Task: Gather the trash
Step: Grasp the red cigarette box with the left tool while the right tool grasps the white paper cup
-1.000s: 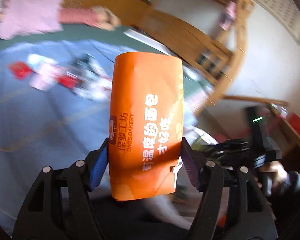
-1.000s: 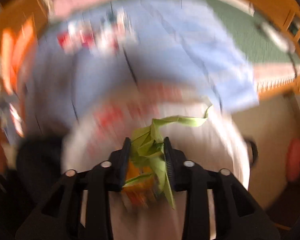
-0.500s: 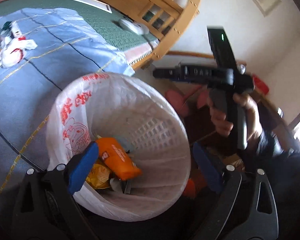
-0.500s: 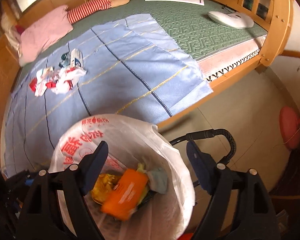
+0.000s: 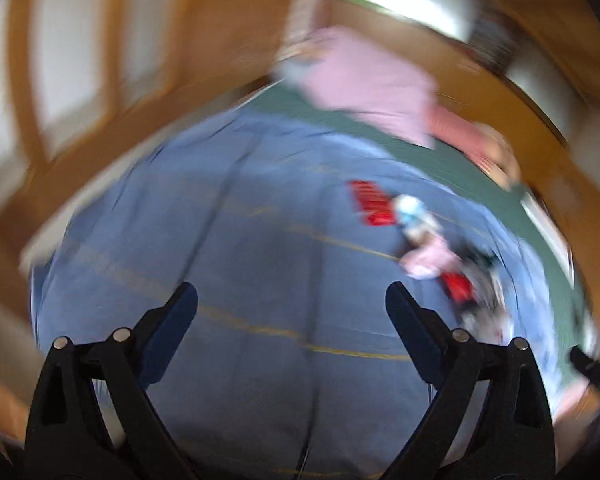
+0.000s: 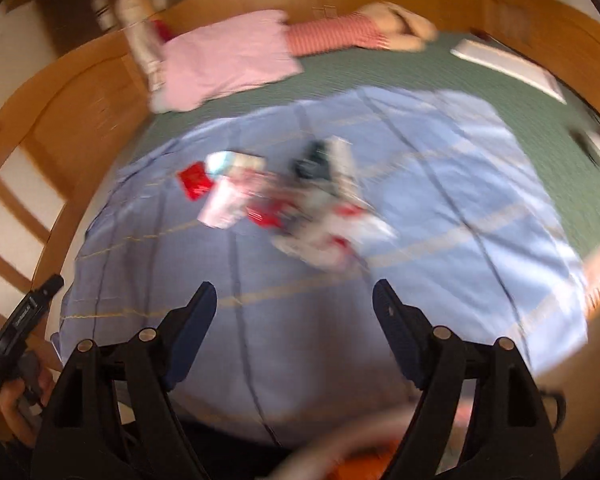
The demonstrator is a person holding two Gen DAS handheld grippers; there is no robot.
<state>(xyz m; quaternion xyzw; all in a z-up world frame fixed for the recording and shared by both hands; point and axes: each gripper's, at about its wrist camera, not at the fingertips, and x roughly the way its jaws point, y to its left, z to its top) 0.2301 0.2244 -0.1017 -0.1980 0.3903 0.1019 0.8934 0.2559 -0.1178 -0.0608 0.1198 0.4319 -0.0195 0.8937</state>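
Both hand-held grippers, left (image 5: pixel 291 320) and right (image 6: pixel 294 312), stand wide with nothing between the jaws, aimed at the sheet (image 6: pixel 440 184) on the bed. The trash (image 6: pixel 300 204) lies heaped at about twelve o'clock from the right one and two o'clock from the left. The risk is a mis-grab: the wrappers seem to overlap, though blur hides their edges, so closing could pinch the sheet or scatter pieces. A pink pillow (image 6: pixel 228 60) lies beyond; nothing blocks the reach.

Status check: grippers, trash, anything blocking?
Left gripper and right gripper open, empty. Trash pile on blue sheet. Path looks clear.
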